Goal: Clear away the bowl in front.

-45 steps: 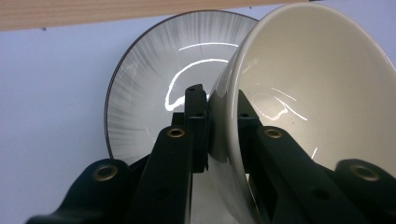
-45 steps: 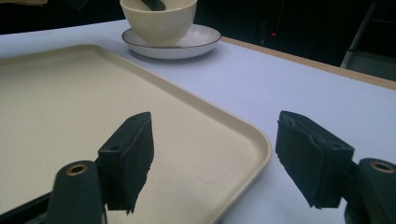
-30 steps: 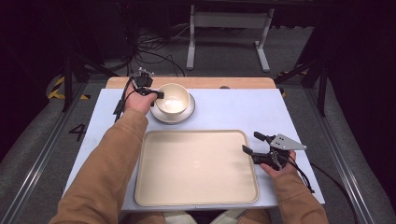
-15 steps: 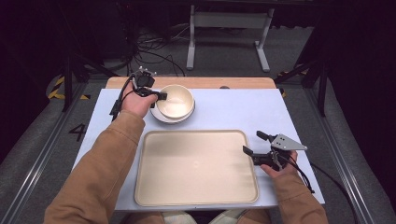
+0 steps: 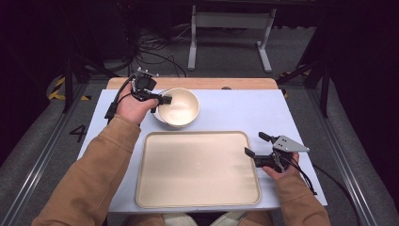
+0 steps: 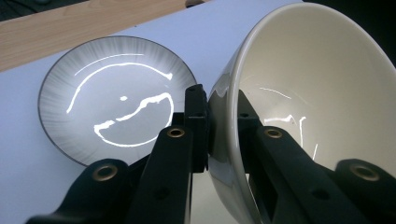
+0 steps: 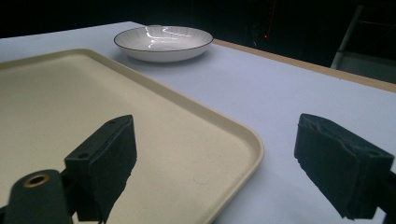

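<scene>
Left gripper [image 6: 208,121] clamped on glossy cream bowl [image 6: 317,98] rim; right gripper [image 7: 224,163] jaws just opening, empty.

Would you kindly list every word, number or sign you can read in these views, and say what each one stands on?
"4": a dark numeral on the grey floor left of the table, in the high view.
No lettering can be read on the bowl, the plate or the tray.

glossy cream bowl [image 5: 179,106], tilted, seemingly lifted above table
</scene>
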